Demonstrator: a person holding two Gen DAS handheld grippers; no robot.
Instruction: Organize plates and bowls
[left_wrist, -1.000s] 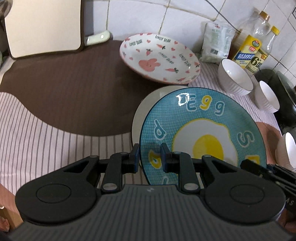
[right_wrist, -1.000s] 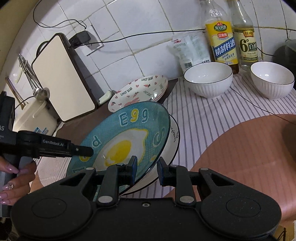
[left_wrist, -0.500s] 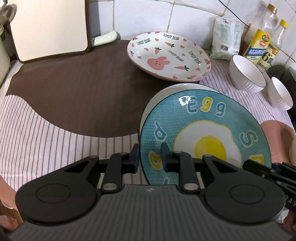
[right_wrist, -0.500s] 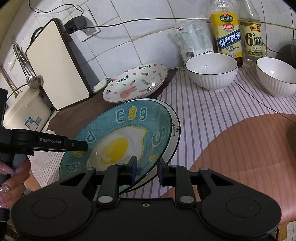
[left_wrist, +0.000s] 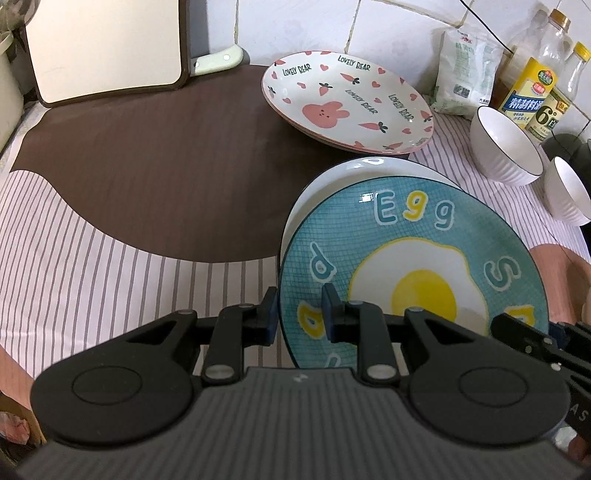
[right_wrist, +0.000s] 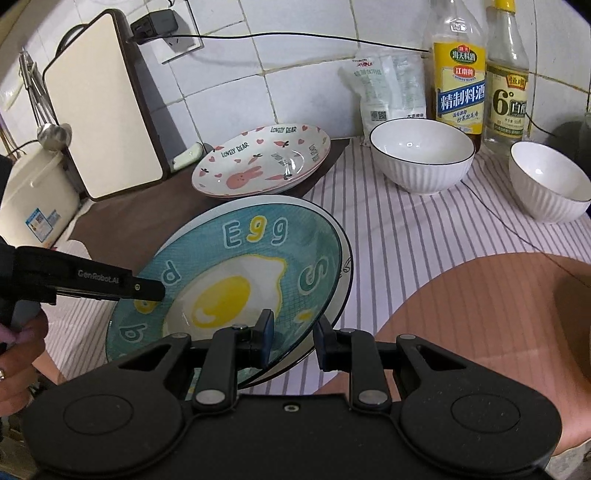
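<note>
Both grippers, left (left_wrist: 297, 312) and right (right_wrist: 293, 336), clamp the "Egg" plate (left_wrist: 413, 273) at lower centre. "LOVELY BEAR" plate (right_wrist: 260, 162) sits above. Only the right view shows "GenRobot.AI" on the left gripper.

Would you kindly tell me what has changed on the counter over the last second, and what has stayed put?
The blue egg plate, gripped at its rim by the left tool and the right tool, has been carried a little toward the bunny plate, still over the white plate beneath. Nothing was grasped or released. Both grips held; the bunny plate, the two white bowls and the bottles stayed put.
</note>
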